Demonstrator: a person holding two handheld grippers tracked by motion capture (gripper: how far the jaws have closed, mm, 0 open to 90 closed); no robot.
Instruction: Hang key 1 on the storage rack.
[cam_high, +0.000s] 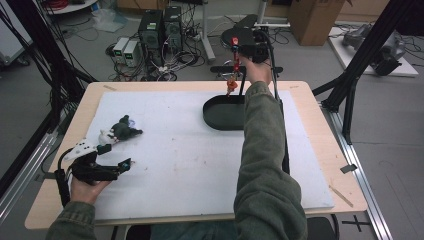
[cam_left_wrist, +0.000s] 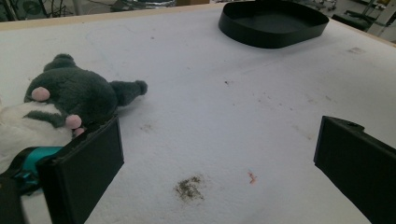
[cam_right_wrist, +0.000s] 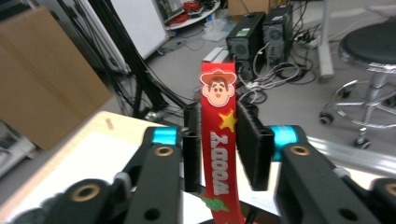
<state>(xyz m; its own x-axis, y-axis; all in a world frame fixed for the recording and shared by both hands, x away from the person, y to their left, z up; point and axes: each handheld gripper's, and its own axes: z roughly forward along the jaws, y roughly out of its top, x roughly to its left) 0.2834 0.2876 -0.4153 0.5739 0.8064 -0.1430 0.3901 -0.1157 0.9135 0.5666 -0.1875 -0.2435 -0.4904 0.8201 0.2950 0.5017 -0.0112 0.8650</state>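
So the right gripper (cam_right_wrist: 217, 154) has a red Woody strip (cam_right_wrist: 219, 158) standing upright between its jaws, which sit partly open with a sliver of gap on at least one side, hovering over the far rim of the black tray (cam_high: 220, 117). The left gripper (cam_left_wrist: 217, 163) rests low on the bench (cam_high: 175, 150), jaws wide open around nothing, with a grey plush toy (cam_left_wrist: 74, 95) just beyond its left jaw
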